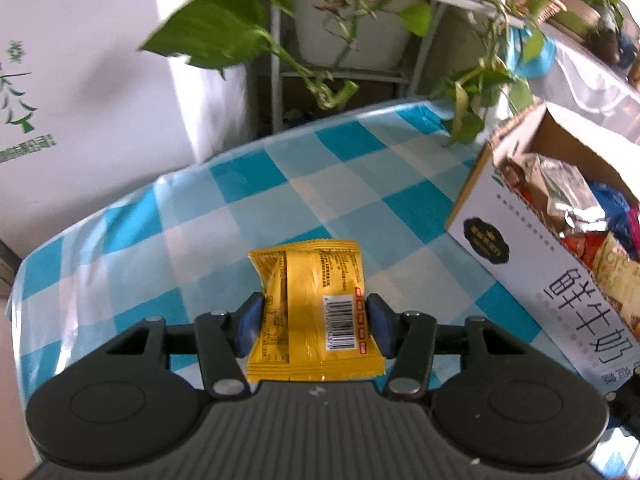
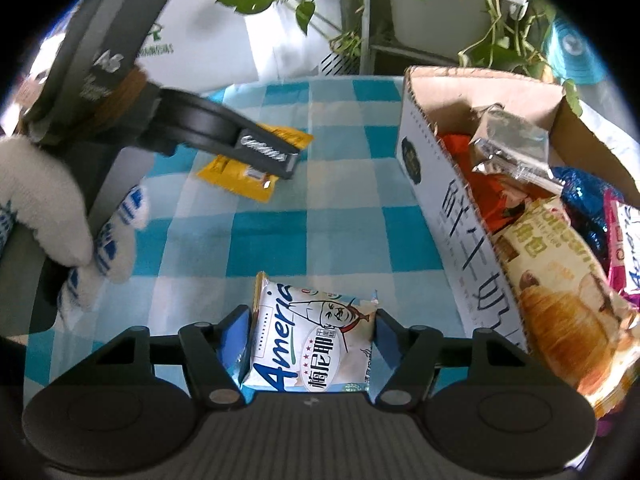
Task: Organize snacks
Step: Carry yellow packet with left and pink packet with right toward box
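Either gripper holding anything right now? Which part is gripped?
Both. The left gripper clamps the yellow snack packet across its side edges, at its near half. The right gripper pinches the white snack packet the same way, by its two sides.

Surface (image 1: 248,200) w/ blue-and-white checked cloth. Open cardboard box (image 1: 516,248) sits on it toward the right side, packed w/ snack packs. Yellow packet (image 1: 308,312) and white packet (image 2: 316,344) are over the cloth nr the box; contact w/ cloth unclear.
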The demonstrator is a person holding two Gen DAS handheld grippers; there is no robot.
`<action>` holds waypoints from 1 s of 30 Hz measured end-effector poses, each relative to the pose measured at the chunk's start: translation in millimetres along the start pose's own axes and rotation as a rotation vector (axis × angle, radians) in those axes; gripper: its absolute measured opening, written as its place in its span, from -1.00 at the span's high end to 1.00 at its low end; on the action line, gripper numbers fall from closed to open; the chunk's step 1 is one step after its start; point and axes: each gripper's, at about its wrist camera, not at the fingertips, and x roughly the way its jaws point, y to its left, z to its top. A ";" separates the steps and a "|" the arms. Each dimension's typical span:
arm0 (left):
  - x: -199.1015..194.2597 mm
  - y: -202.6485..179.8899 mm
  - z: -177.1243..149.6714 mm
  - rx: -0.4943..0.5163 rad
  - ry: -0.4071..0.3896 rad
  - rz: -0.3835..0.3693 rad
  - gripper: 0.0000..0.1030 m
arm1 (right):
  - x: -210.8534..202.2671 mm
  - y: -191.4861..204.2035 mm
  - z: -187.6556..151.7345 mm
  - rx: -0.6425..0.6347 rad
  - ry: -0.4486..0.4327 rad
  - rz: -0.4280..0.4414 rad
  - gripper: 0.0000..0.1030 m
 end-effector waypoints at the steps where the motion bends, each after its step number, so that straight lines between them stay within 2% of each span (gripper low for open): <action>1: -1.9 3.0 -0.2 -0.008 -0.005 0.003 -0.06 | -1.5 -1.0 1.6 0.004 -0.006 0.004 -0.39; 5: -9.6 12.7 -1.7 -0.041 -0.018 0.010 -0.06 | -8.3 -4.0 7.8 0.015 -0.034 0.015 -0.39; 18: -41.1 16.3 -11.3 -0.045 -0.084 0.029 -0.06 | -31.1 -11.8 28.5 0.064 -0.133 0.026 -0.39; 30: -52.7 20.9 -21.6 -0.093 -0.097 0.057 -0.06 | -47.1 -29.1 42.2 0.108 -0.211 0.024 -0.40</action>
